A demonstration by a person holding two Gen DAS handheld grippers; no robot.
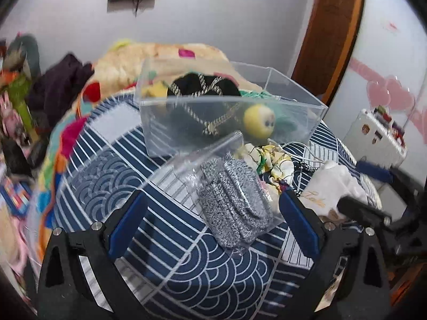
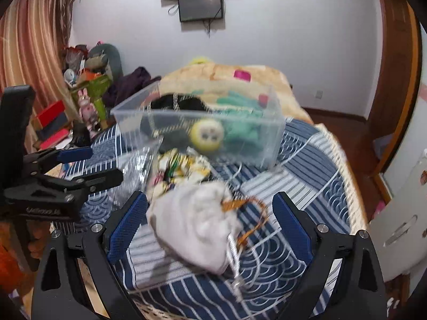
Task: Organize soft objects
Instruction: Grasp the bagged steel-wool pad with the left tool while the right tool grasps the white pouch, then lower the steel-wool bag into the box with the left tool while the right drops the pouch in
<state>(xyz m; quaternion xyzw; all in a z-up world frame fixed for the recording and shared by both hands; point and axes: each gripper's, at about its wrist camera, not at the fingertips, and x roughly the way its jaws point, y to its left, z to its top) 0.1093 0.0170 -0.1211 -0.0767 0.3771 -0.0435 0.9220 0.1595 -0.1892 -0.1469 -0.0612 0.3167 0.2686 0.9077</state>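
The bed (image 1: 170, 266) carries a clear box (image 1: 226, 112) of soft toys toward its far edge. Nearer lie a white pouch (image 2: 194, 224) between the wide-open right claw (image 2: 210, 224), and a bagged silver cloth (image 1: 234, 200) between the wide-open left claw (image 1: 213, 213).

Illumination is even, diffuse indoor light; its source is not visible. Shadows are soft and short beneath the items on the navy and white patterned bedcover (image 1: 170, 256). Both views show strong fisheye bending and dark vignetted corners. Motion blur smears the left edge of the left wrist view. The right wrist view is blurred throughout, notably the clear plastic storage box (image 2: 267, 138) and white drawstring pouch (image 2: 194, 229).
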